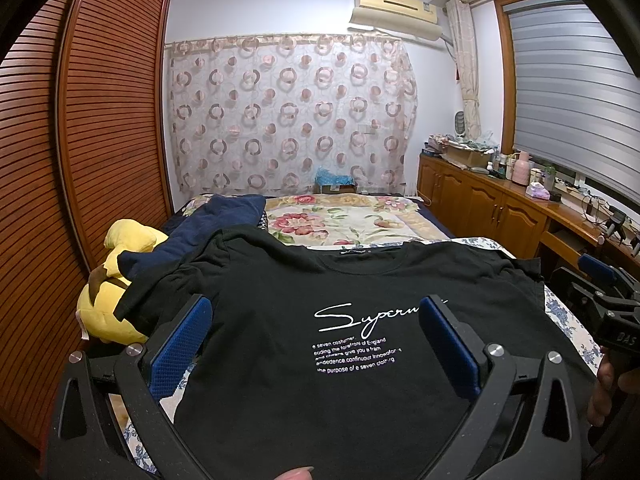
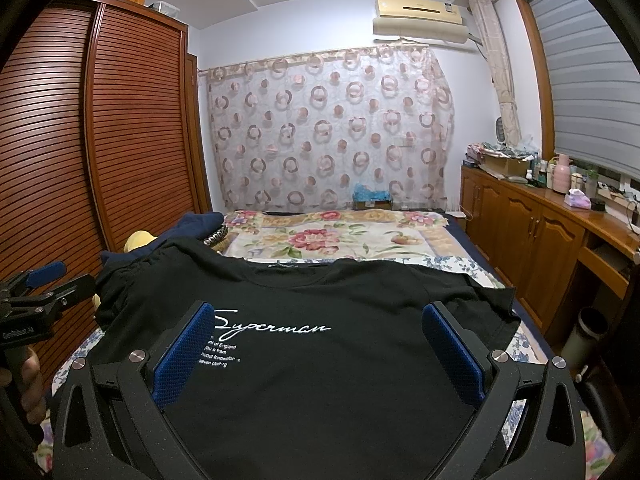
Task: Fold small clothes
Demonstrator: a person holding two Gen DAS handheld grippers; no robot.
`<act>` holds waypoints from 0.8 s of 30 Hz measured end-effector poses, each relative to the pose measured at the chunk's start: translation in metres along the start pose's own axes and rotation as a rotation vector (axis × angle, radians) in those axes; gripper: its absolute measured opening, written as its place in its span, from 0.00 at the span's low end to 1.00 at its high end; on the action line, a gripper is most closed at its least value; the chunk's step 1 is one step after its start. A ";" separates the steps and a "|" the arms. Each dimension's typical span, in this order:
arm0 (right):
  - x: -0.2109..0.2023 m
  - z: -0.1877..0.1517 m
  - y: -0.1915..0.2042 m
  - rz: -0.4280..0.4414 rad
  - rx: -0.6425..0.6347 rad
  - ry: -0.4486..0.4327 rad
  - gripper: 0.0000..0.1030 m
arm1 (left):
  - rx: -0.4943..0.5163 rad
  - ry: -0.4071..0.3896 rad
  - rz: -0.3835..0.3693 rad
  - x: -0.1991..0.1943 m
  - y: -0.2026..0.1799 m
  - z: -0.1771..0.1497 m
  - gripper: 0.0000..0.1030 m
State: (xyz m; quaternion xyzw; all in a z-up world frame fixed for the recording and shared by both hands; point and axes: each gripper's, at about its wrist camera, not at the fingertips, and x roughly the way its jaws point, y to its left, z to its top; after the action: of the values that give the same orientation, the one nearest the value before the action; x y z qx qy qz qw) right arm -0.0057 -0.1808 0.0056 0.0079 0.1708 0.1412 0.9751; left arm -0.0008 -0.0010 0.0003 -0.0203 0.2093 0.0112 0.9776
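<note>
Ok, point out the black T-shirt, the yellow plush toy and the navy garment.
black T-shirt (image 1: pixel 320 400): left wrist view, on its front below the print.
yellow plush toy (image 1: pixel 132 236): left wrist view, on its upper part.
navy garment (image 1: pixel 224 210): left wrist view, on its upper folds.

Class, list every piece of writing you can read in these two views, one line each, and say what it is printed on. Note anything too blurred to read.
"Superman", white script: black T-shirt.
"seven costume... forefront of England... the purpose of e seven cloth-rg", partly legible small print: same shirt.
"DAS": right gripper, body only, seen from the left wrist view.
"GenRobot.AI", blurry: left gripper body.
Collar label and air conditioner sticker: too small to read.
</note>
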 end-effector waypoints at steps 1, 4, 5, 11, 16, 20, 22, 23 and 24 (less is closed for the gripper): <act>0.000 0.000 0.000 0.000 0.000 0.001 1.00 | 0.000 0.000 0.000 0.000 0.000 0.000 1.00; 0.000 0.000 0.000 0.000 -0.001 0.000 1.00 | 0.000 0.001 0.000 0.000 0.000 0.000 1.00; 0.000 0.000 0.000 0.000 -0.001 0.000 1.00 | 0.000 0.000 -0.001 0.000 0.000 0.000 1.00; 0.000 0.002 0.000 0.003 -0.003 -0.001 1.00 | 0.001 0.001 -0.001 0.000 0.000 0.000 1.00; 0.000 0.003 0.000 0.003 -0.004 -0.001 1.00 | 0.002 0.001 0.000 0.000 0.000 0.000 1.00; 0.000 0.003 0.000 0.002 -0.004 -0.001 1.00 | 0.002 0.000 -0.001 0.000 0.000 0.000 1.00; 0.000 0.003 0.000 0.004 -0.004 -0.001 1.00 | 0.002 0.000 0.000 0.000 0.000 0.000 1.00; 0.001 0.003 0.001 0.004 -0.004 0.000 1.00 | 0.002 0.000 0.000 0.000 0.000 0.000 1.00; 0.000 0.003 0.001 0.005 -0.004 -0.001 1.00 | 0.002 0.001 0.000 0.000 0.000 0.000 1.00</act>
State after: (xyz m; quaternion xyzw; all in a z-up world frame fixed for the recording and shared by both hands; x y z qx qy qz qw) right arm -0.0050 -0.1800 0.0083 0.0065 0.1701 0.1439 0.9749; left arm -0.0008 -0.0011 0.0003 -0.0192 0.2096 0.0112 0.9775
